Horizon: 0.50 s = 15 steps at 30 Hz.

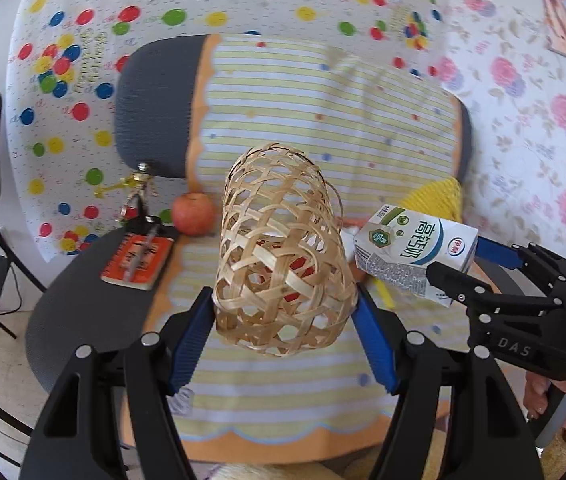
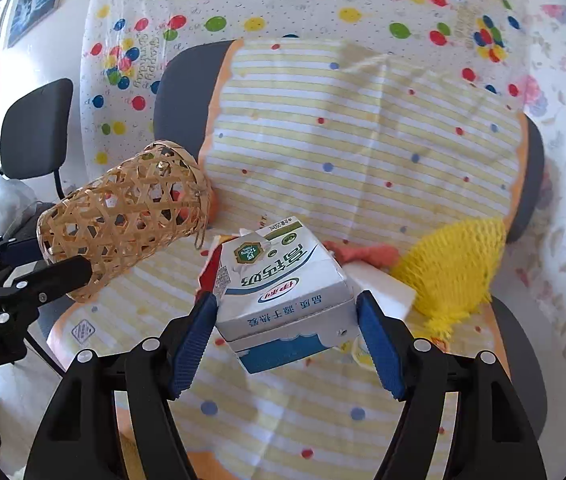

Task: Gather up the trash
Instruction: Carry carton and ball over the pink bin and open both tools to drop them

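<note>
While the left gripper clamps one woven bamboo basket, the right gripper clamps one white milk carton; one red apple sits by the table's left edge.

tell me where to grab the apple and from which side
Take the apple across its round middle, coming from above. It sits upright beside the notebook, with the gold figurine close behind, so a top-down approach with jaws spanning its widest part looks safest.

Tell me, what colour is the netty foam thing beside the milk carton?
Bright yellow foam net, clearest in the right wrist view.
</note>
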{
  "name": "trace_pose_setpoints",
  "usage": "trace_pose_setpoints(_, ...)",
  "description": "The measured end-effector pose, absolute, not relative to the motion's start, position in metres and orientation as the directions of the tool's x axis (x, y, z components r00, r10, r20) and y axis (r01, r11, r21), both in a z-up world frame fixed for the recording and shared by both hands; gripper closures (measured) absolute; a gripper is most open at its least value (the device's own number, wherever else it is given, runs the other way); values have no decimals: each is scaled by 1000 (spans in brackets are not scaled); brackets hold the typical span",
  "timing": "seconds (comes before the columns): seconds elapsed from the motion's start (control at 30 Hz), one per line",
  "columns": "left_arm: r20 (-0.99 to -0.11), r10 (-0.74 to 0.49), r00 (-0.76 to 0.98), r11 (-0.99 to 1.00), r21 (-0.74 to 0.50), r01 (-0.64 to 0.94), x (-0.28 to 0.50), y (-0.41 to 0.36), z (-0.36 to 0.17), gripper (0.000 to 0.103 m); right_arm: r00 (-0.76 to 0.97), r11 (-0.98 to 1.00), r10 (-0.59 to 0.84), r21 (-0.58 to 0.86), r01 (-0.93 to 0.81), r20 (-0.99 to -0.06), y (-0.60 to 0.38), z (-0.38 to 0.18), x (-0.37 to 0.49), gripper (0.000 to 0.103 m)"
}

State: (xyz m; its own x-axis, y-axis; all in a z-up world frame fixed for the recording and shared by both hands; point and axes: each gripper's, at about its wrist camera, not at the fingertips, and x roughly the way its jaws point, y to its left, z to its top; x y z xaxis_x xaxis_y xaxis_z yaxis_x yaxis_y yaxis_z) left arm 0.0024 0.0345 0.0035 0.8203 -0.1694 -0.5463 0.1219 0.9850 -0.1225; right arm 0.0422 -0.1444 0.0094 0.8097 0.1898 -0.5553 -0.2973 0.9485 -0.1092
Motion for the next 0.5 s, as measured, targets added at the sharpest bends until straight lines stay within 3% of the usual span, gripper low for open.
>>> trace_pose_setpoints(0.27, -543, -329, 773, 943, -138, 304, -40, -37, -22, 36, 843, 992, 66, -60, -115, -534, -226, -1, -48, 31)
trace_pose_setpoints(0.5, -533, -509, 676, 839, -132, 528, -69, -119, -20, 36, 811, 991, -131, -68, 112, -570, -293, -18, -121, 31)
